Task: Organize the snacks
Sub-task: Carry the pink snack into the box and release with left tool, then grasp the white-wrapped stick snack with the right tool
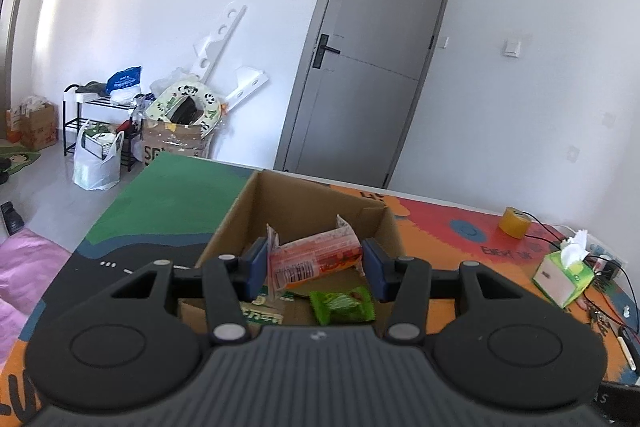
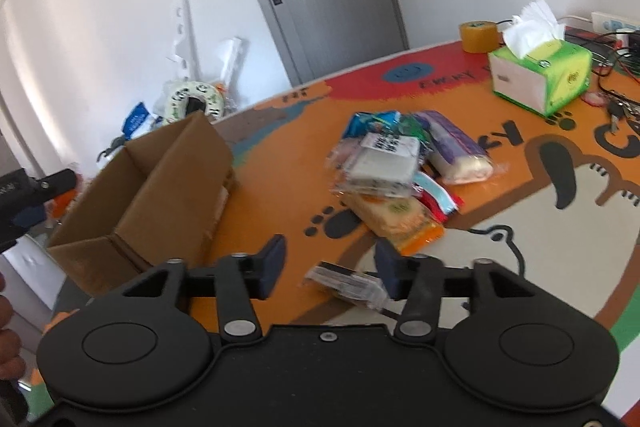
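Left gripper point(image 1: 316, 269) pinching an orange-pink snack packet point(image 1: 316, 259) between its blue fingers point(image 1: 256, 267), held over the open cardboard box point(image 1: 304, 203), with a green snack point(image 1: 342, 305) and other wrappers already lying on the box floor. Right gripper point(image 2: 326, 267) with fingers spread, hanging just above a small clear-wrapped packet point(image 2: 344, 281) on the counter point(image 2: 500, 259); packet lying partly between the fingers, right pad touching or just beside its end, no squeeze visible. Remaining pile of snacks point(image 2: 396, 179) heaped further back on the counter, between box and tissue box point(image 2: 540, 75), well apart from the right gripper. Judged step: drop the held packet into the box with the left while readying the next pick with the right. Best to carry the left packet fully past the near box wall before releasing, low enough to land flat beside the green snack rather than bouncing off the rim. For the right, centre the clear packet between both pads, square up to its short width, then press down slightly before closing, since slippery film may squirt sideways. Worth keeping both grippers apart at the box mouth to avoid a clash.
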Tool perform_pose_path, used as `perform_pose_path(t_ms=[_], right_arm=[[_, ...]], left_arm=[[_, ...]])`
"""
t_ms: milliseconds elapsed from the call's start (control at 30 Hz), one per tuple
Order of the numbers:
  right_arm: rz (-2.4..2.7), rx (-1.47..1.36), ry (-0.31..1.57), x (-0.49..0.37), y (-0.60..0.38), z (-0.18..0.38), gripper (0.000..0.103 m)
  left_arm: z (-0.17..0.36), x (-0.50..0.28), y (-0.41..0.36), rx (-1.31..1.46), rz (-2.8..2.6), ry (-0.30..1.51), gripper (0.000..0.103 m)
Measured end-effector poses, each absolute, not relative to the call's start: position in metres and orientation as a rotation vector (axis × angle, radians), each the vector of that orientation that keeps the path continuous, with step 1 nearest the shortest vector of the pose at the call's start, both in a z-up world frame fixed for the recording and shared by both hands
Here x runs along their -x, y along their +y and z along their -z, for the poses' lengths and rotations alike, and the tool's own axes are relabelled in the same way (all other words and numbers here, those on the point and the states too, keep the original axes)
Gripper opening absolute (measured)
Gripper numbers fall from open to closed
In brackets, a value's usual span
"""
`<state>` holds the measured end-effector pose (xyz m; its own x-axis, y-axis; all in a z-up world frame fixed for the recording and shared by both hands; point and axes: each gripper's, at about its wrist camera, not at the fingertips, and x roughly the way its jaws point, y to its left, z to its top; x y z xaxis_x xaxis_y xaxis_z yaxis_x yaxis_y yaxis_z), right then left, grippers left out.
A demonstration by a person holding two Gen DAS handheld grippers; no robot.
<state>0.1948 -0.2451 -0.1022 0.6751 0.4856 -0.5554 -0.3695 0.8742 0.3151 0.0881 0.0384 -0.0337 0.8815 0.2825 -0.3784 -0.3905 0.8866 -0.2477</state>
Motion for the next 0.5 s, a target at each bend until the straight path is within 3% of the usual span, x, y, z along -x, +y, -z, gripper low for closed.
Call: perform_pose_path(t_ms=[100,300,500], right_arm=[[-0.479,-0.163,0.688,-0.197,-0.24,0.108,0.065],[-0.471,-0.115,0.713,-0.204,-0.226,0.122,0.066],[-0.479,-0.062,0.737,-0.203,-0.21,0.129,0.063]], left_arm=[[0.037,-0.09,0.047,0.335,-0.368,0.356,0.05],[0.042,-0.096,0.052,0.335,-0.366,0.381,0.05],[0.044,-0.094,0.057,0.351,-0.366,0.374,0.062]])
